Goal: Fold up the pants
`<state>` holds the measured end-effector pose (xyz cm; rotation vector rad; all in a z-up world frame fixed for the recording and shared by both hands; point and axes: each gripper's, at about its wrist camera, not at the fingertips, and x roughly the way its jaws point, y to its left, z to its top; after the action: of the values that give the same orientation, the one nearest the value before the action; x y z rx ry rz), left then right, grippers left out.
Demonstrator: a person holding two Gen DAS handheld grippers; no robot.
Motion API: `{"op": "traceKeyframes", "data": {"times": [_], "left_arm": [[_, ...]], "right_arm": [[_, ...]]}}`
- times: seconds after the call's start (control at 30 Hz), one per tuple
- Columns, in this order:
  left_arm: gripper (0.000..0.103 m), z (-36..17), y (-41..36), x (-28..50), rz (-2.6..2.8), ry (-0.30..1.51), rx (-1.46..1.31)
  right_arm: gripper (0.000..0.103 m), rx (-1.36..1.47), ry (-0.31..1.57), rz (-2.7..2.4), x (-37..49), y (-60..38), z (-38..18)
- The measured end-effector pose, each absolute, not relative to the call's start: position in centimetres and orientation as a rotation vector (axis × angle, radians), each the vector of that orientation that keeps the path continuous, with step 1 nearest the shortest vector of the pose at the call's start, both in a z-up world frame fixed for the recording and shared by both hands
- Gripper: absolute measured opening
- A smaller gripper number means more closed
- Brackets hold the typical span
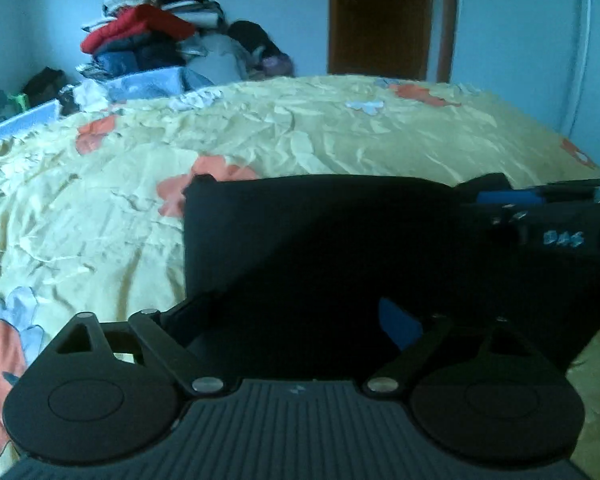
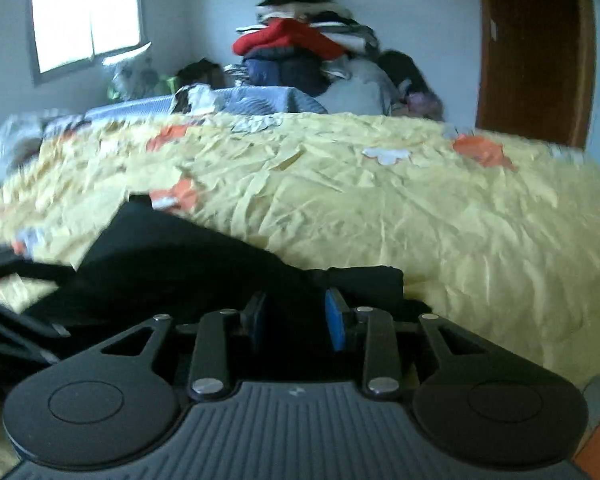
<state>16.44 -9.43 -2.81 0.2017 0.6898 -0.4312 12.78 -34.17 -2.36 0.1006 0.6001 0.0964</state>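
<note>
Black pants lie folded into a flat block on the yellow flowered bedsheet. My left gripper hovers over their near edge with its jaws wide apart, and neither pad presses on the cloth. My right gripper reaches in from the right at the pants' far right corner. In the right wrist view the pants stretch away to the left. There the right gripper has its blue pads close together with bunched black fabric between them. The picture is blurred.
A tall pile of clothes with a red jacket sits beyond the bed's far edge. A brown door stands at the back right and a bright window at the back left. Wrinkled sheet spreads around the pants.
</note>
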Motion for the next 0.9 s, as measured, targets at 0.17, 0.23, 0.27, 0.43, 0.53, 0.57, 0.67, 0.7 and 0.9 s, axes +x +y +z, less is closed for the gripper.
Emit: {"op": "traceKeyframes", "data": {"times": [0.17,0.23,0.27,0.43,0.53,0.57,0.67,0.7,0.9], "left_arm": [[0.091,-1.2,-8.9,14.6,-0.419,0.665,0.143],[0.093,-1.7,-9.0,14.0,-0.421,0.691,0.139],[0.095,-2.4,-9.4,14.0,-0.413,0.704,0.156],[0.103,-3.3,-10.0,13.8,-0.347,0.675,0.172],[0.103,-3.2,-9.6,13.9,-0.317,0.695,0.141],[0.103,-3.2,-9.5,13.8,-0.31,0.699,0.133],[0.103,-3.2,-9.4,13.2,-0.284,0.698,0.116],[0.103,-3.2,-9.4,13.1,-0.274,0.697,0.114],[0.103,-2.6,-9.3,12.1,-0.253,0.706,0.104]], "right_arm": [[0.065,0.087,0.536,0.082,9.0,-32.3,0.6],[0.067,0.074,0.539,0.143,7.5,-31.2,0.4],[0.067,0.054,0.571,0.148,7.5,-30.7,-0.3],[0.076,-0.056,0.605,0.114,8.4,-29.4,-2.6],[0.095,-0.045,0.638,0.07,8.2,-28.8,-1.8],[0.102,-0.048,0.645,0.026,8.1,-28.6,-1.8],[0.103,-0.041,0.643,-0.033,7.0,-27.8,-1.8],[0.103,-0.03,0.64,-0.032,6.6,-27.7,-1.9],[0.103,-0.026,0.628,-0.071,5.2,-27.2,-2.2]]}}
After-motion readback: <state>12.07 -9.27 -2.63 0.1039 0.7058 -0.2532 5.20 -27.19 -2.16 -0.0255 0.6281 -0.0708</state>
